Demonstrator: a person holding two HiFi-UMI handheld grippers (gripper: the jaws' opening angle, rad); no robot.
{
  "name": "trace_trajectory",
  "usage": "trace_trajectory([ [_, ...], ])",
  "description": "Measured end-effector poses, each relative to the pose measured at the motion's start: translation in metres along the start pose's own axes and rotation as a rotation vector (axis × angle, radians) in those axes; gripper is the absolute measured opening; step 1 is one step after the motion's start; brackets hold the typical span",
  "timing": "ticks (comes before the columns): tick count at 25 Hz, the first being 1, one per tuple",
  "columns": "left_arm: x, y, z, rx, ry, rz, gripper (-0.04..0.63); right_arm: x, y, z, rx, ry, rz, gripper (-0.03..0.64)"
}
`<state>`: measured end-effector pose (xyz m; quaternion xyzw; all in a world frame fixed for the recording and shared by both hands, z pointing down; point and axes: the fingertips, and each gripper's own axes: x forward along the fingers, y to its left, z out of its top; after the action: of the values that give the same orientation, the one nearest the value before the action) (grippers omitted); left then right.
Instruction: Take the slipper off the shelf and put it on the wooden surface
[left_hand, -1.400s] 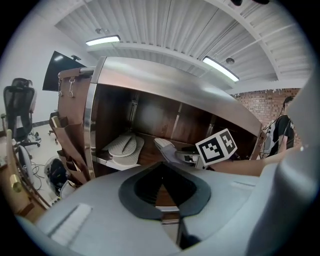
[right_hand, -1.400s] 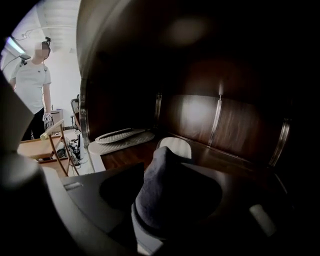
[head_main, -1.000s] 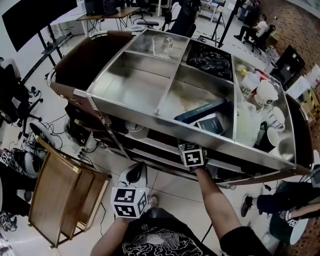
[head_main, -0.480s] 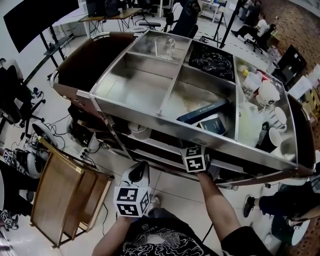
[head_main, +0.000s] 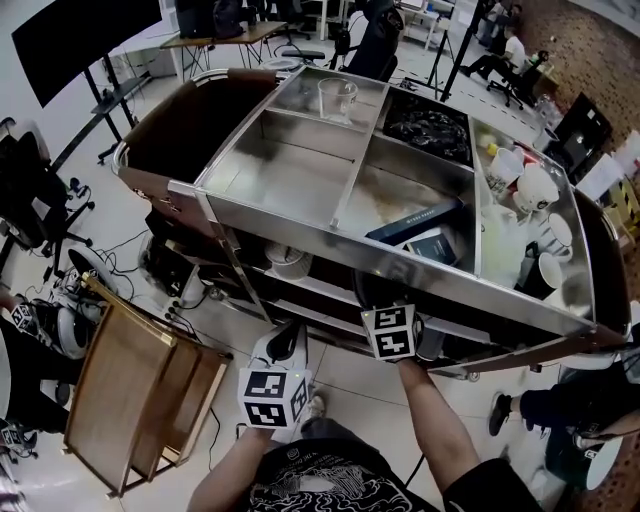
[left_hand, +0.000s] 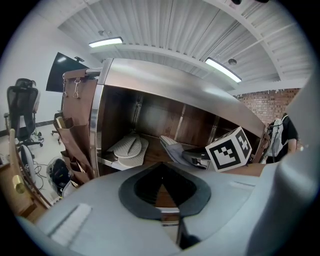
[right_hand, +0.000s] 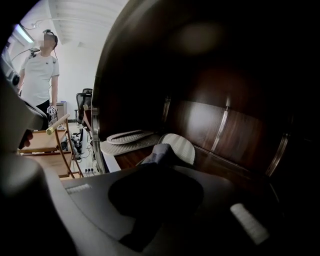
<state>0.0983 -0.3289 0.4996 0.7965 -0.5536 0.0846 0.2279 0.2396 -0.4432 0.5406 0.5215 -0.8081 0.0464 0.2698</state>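
A grey slipper (left_hand: 174, 149) with a pale ribbed sole (right_hand: 178, 146) sits tilted on the cart's dark wooden shelf (left_hand: 149, 159). My right gripper (right_hand: 156, 171) reaches under the steel top; its jaws have just been closing and are shut on the slipper's grey upper (right_hand: 159, 152). From above only its marker cube (head_main: 389, 331) shows. My left gripper (head_main: 283, 345) hangs in front of the cart, shut and holding nothing. The wooden stand (head_main: 130, 385) is on the floor to the left.
A pair of white slippers (left_hand: 127, 147) lies further left on the same shelf. The steel top tray (head_main: 300, 160) holds a glass beaker (head_main: 335, 95), a black bag (head_main: 430, 125), books (head_main: 420, 235) and cups (head_main: 525, 185). A person (right_hand: 40, 70) stands beyond the stand.
The right gripper's marker cube has drawn back toward me, out from under the cart's edge. The left gripper has stayed where it was.
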Motion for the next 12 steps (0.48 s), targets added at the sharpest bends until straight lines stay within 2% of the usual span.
trace_trajectory([
  [12, -0.044, 0.018, -0.001, 0.003, -0.026, 0.010, 0.005, -0.057, 0.062, 0.013, 0.016, -0.040, 0.017, 0.017],
])
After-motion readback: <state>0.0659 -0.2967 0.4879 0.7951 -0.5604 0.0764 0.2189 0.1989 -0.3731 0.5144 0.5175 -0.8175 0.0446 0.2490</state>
